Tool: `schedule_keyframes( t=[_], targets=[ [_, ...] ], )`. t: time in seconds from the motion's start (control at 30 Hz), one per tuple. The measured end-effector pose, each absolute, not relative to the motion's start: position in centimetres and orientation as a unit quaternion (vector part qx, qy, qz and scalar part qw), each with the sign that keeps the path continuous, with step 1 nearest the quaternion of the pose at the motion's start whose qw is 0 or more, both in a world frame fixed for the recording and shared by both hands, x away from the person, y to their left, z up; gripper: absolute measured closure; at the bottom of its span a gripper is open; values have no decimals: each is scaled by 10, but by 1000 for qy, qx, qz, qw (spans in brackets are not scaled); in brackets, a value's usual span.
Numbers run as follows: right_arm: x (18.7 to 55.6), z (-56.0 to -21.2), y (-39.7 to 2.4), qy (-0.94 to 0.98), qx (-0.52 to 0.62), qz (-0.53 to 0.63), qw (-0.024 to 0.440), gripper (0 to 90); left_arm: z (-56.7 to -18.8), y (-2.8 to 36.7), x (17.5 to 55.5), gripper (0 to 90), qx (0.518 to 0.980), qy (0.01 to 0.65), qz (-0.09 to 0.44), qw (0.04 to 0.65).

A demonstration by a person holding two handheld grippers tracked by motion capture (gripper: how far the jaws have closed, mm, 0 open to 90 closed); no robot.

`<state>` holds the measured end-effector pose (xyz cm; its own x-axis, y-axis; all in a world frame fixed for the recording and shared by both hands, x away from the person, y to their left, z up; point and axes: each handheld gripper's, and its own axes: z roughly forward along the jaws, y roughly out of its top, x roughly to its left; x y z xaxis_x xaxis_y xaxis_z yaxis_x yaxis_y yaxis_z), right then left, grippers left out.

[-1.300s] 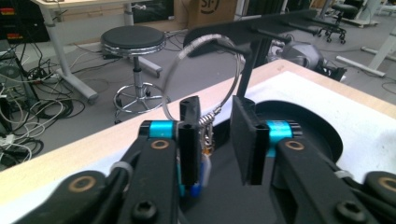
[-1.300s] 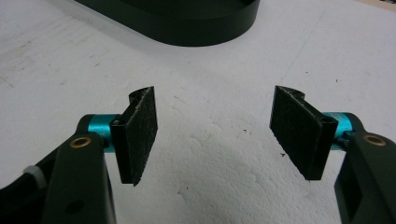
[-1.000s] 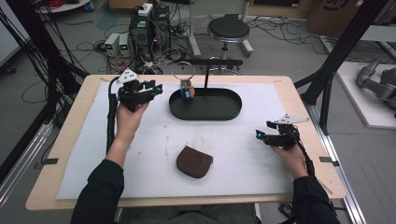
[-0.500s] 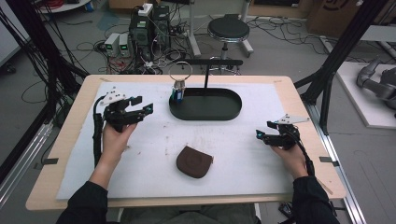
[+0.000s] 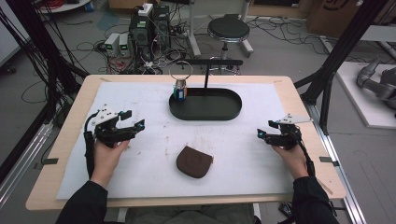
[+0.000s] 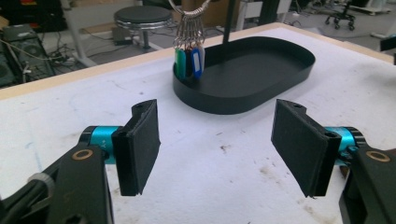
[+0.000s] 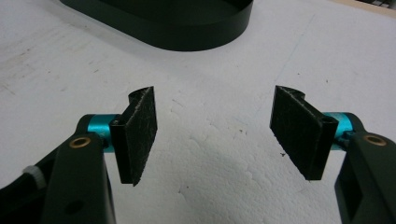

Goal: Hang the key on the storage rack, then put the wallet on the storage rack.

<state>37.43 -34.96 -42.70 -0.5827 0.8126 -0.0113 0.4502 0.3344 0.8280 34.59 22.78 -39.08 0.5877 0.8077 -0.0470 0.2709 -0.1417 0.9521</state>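
A bunch of keys with coloured tags (image 5: 180,88) (image 6: 189,60) hangs on a metal ring from the arm of a black stand, its tags resting in the left end of the black oval tray (image 5: 219,114) (image 6: 261,74). A brown pouch (image 5: 194,161) lies on the white mat nearer me. My left gripper (image 5: 136,124) (image 6: 215,144) sits low over the mat at the left, well away from the keys; its jaws have just been opening and hold nothing. Over the mat at the right, my right gripper (image 5: 261,134) (image 7: 212,135) stands open, with nothing in it.
The black stand's post (image 5: 206,77) rises from the tray's back rim. The white mat (image 5: 154,154) covers most of the wooden table. Behind the table are a round stool (image 5: 229,29), computer boxes and cables on the floor.
My left gripper has let go of the key bunch, which now hangs over the tray's left end, and has drawn back left and down to the mat. The right gripper has not moved.
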Motion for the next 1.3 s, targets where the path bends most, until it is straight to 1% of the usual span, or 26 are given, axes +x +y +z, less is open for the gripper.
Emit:
schedule_keyframes(
  t=[0.23, 0.5, 0.67, 0.73, 0.87, 1.07, 1.3],
  targets=[
    [372, -425, -350, 784, 400, 419, 222, 323, -390, 230, 346, 324, 708, 381, 259, 535],
    [374, -426, -350, 784, 400, 420, 223, 323, -394, 233, 347, 324, 709, 386, 254, 533],
    [374, -425, -350, 781, 402, 422, 222, 323, -393, 238, 345, 321, 702, 388, 264, 535],
    [374, -425, -350, 781, 402, 423, 223, 323, -393, 241, 347, 292, 704, 386, 263, 536],
    [374, -425, -349, 780, 402, 426, 219, 322, -396, 244, 348, 271, 704, 387, 255, 538],
    [375, -424, -340, 779, 395, 437, 214, 322, -400, 249, 350, 271, 705, 395, 252, 533],
    [371, -420, -318, 791, 366, 442, 210, 322, -402, 249, 349, 272, 705, 401, 251, 528]
  ],
)
